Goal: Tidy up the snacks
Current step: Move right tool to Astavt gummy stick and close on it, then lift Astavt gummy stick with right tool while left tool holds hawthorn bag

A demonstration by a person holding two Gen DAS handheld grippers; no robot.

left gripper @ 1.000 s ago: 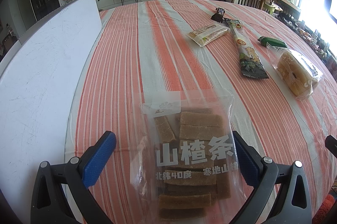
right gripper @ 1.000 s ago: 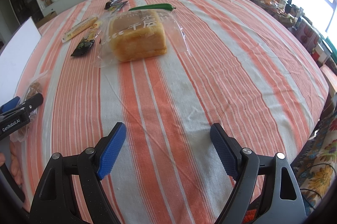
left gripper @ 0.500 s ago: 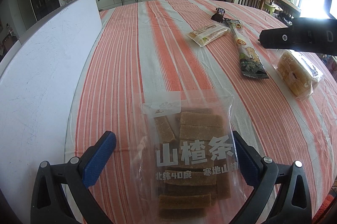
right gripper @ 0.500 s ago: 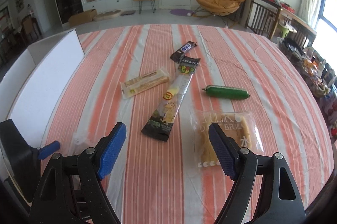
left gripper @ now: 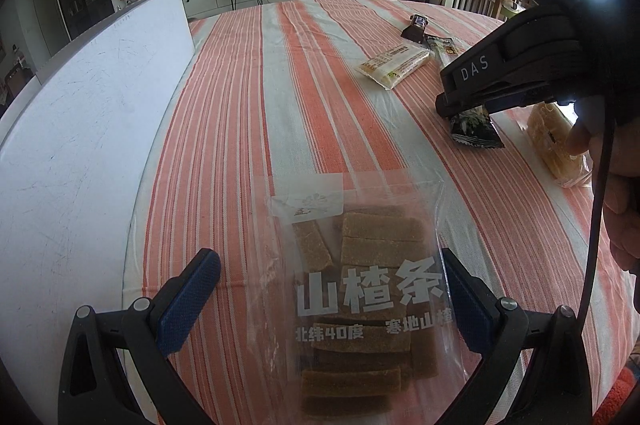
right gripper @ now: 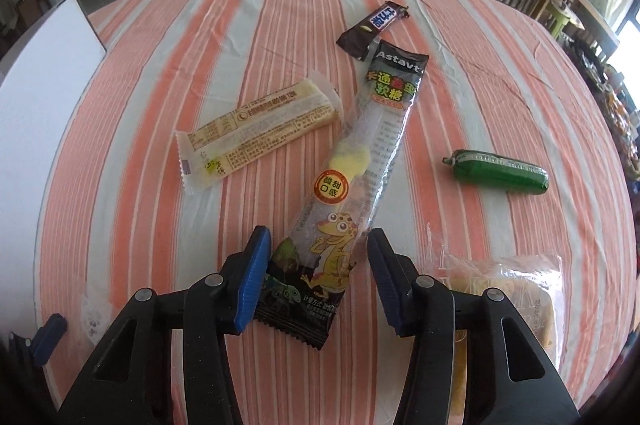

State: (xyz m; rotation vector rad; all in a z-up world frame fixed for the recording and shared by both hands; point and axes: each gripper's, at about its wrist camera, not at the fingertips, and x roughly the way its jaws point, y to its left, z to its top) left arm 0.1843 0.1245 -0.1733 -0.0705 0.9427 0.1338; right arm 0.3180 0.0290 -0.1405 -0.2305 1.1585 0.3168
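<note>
**Six snacks out, both grippers open**

Count from my 2 cams: 6 snack items on the striped tablecloth (right gripper: 280,25), 1 of each. Right wrist view shows 5: gecko gummy strip (right gripper: 352,185) running centre to lower centre, pale wafer bar (right gripper: 256,137) left of it, dark choc bar (right gripper: 374,29) above it and touching its top end, green sausage (right gripper: 498,171) at right, well apart, and a bread bag (right gripper: 508,289) at lower right. 6th is in the left wrist view: clear hawthorn-strip bag (left gripper: 360,297) at lower centre.

Containers: hawthorn bag holds a stack of brown strips, can't count them exactly. Bread bag holds a yellow loaf, partly hidden behind my right tool. 1 white board (left gripper: 80,145) stands along the left of the frame.

Right gripper (right gripper: 318,273): jaws apart, sitting either side of the gummy strip's lower end, blue pads not pressing it as far as I can tell. Left gripper (left gripper: 332,297): jaws wide, hawthorn bag lying between them, left pad clearly off it, right pad at the bag's edge.
</note>
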